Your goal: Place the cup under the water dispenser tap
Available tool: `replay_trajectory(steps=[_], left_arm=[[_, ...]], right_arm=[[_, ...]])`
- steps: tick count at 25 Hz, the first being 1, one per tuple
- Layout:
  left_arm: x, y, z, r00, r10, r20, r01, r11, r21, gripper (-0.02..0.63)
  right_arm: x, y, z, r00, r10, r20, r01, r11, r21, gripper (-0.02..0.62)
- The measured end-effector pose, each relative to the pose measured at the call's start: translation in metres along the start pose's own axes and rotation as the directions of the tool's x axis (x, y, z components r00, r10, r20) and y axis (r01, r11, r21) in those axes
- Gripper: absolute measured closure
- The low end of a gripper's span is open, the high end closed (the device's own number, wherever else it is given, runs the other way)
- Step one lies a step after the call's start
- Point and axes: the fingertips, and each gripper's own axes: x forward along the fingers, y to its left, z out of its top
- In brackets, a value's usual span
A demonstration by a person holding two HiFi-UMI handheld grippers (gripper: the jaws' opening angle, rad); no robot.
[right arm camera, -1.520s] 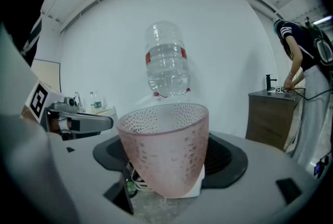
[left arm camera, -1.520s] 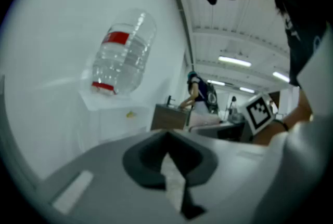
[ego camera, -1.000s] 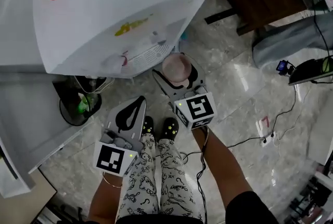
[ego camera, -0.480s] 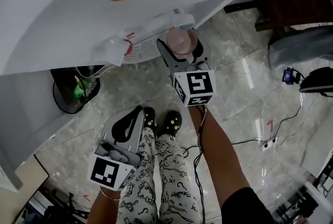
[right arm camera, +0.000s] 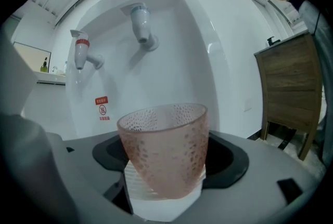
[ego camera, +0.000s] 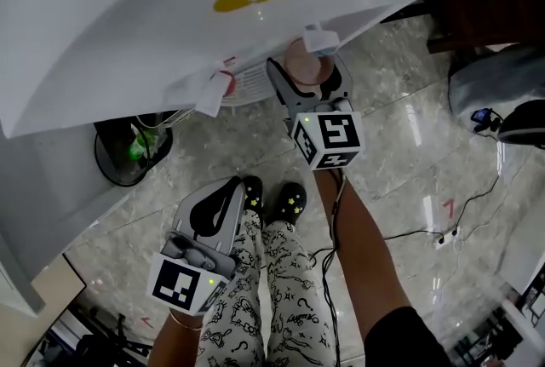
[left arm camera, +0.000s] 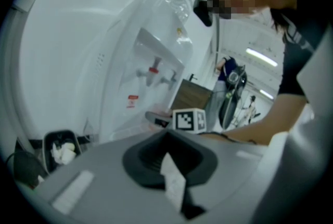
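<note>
A pink dimpled glass cup stands upright between the jaws of my right gripper, which is shut on it. Straight ahead is the white water dispenser, with its blue-capped tap above and slightly left of the cup and its red-capped tap further left. In the head view the cup sits at the dispenser's front, partly under a tap, with the right gripper behind it. My left gripper hangs low by the person's legs, shut and holding nothing.
A black waste bin with rubbish stands on the marble floor left of the dispenser. A dark wooden cabinet stands to the right. Cables trail across the floor on the right. The dispenser's big top overhangs the taps.
The right gripper has carried the cup forward and up to the dispenser's front, under the taps. The left gripper has stayed low beside the legs.
</note>
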Motion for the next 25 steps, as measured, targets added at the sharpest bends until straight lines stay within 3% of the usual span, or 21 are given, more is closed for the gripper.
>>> replay_trajectory(steps=[7,14,20,25], left_arm=[[0.003,-0.008,0.002,1.000,-0.022,-0.003,0.021,1.000,-0.023,0.612],[0.006,-0.019,0.009,0.999,-0.049,0.019,0.049,0.999,0.005,0.612],[0.008,-0.027,0.004,0.998,-0.063,0.007,0.063,0.998,-0.008,0.612],[0.009,-0.034,0.008,0.998,-0.062,0.009,0.062,0.998,-0.021,0.612]], right_arm=[[0.001,0.011,-0.005,0.997,0.060,-0.039,-0.061,0.997,-0.036,0.189],[0.000,0.010,-0.015,0.993,0.089,-0.076,-0.090,0.996,-0.007,0.189],[-0.008,0.002,-0.024,0.993,0.072,-0.091,-0.069,0.997,0.037,0.189],[-0.028,0.012,-0.035,0.984,0.124,-0.125,-0.118,0.991,0.059,0.189]])
